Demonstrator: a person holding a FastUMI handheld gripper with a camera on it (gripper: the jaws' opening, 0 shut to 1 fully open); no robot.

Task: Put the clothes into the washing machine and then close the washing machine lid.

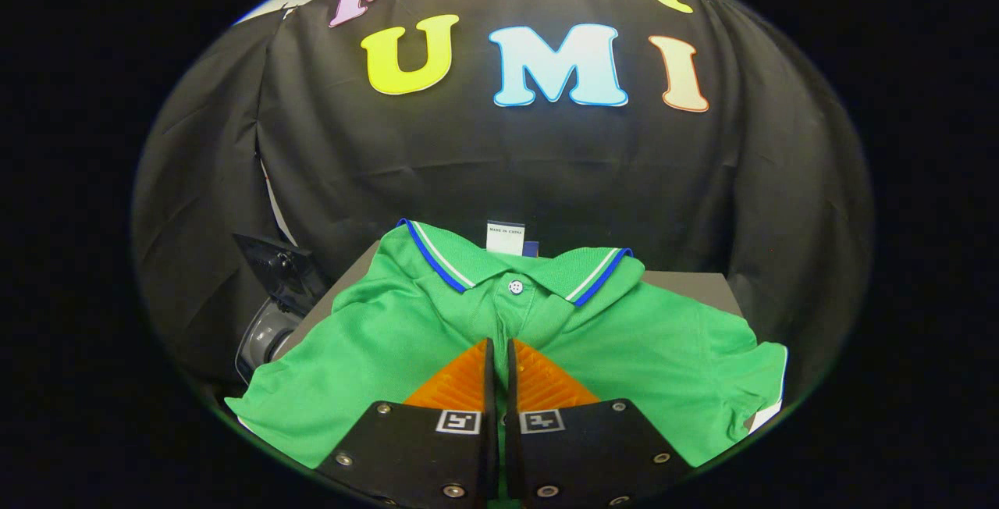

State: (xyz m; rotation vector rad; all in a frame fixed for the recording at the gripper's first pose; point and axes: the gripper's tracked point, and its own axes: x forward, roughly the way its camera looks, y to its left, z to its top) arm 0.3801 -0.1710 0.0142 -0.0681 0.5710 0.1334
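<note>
A green polo shirt (375, 337) with a blue-and-white striped collar lies spread flat on a grey table (695, 284), collar away from me and a white tag standing at its neck. My gripper (499, 347) hovers over the shirt's chest, just short of the collar button, with its fingers drawn together and only a thin slit between them. I see no fabric lifted or bunched between the fingers. The grey washing machine (264, 336) sits off the table's left side, partly hidden by the shirt's sleeve, with its dark lid (275, 265) raised.
Black cloth walls the booth close behind the table and wraps round both sides. The shirt's right sleeve (761, 384) reaches the table's right edge.
</note>
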